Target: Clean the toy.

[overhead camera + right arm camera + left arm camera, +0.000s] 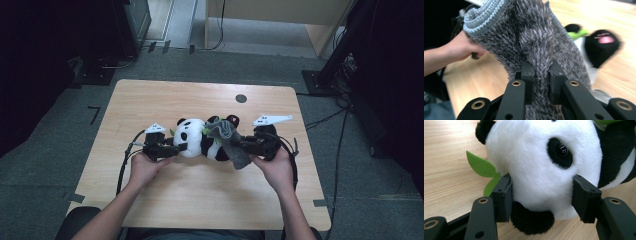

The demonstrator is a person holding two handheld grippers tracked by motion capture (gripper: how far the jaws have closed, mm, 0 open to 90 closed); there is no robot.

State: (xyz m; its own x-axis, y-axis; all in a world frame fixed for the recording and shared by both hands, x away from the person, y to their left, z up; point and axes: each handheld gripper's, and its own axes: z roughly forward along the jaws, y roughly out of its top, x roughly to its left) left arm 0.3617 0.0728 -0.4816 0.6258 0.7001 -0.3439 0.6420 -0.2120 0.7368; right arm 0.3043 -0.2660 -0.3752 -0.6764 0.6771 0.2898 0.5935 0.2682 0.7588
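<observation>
forearms: two bare forearms come in from the near edge in the high view, one hand on each tool
left hand [142, 167]: wrapped round the left hand-held gripper's body, near the bench's left-middle
right hand [277, 167]: wrapped round the right hand-held gripper's body, right of centre
left hand-held gripper [541, 195]: jaws partly open, pads pressed into both sides of the panda's white head; low, close to the bench; in the high view [176, 148] it sits at the toy's left end
right hand-held gripper [541, 75]: jaws nearly closed, pinching a fold of the grey cloth; in the high view [239, 145] it sits at the toy's right side
cables: black cable trails from each tool back toward the near edge
panda plush toy [541, 157]: lies on its side at bench centre, head toward the left tool, one black eye and a black ear visible; whole toy in the high view [200, 137]
green felt leaf [480, 166]: sticks out beside the head, touching the bench
grey shaggy cloth [536, 37]: fuzzy pile, knit blue-grey edge rolled at top; draped over the panda's right half in the high view [227, 140], lifted off the bench
paw [602, 47]: black with pink pad, behind the cloth, blurred
bench [200, 200]: light wood, dark round spot [241, 98] at far side
</observation>
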